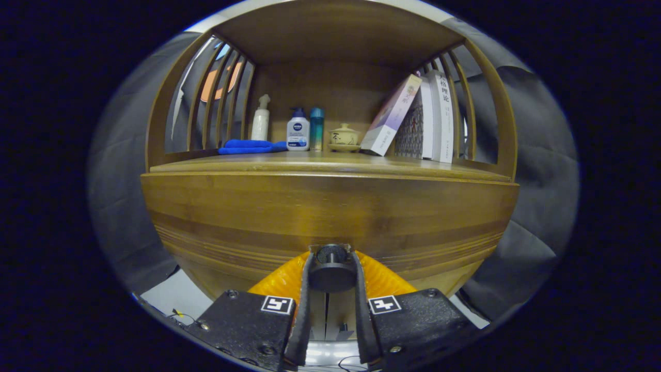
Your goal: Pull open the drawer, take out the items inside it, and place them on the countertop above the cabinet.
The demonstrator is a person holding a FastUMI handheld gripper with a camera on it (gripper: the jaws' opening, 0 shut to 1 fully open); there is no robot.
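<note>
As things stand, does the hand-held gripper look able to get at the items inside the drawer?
Probably not yet. The hand-held gripper has both fingers closed on the drawer knob, and the drawer front looks flush with the cabinet, so whatever is inside stays hidden behind it.

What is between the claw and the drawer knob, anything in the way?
Nothing visible. The gripper already has the drawer knob between its two fingers, which appear to press on either side of it. The drawer front looks closed.
</note>
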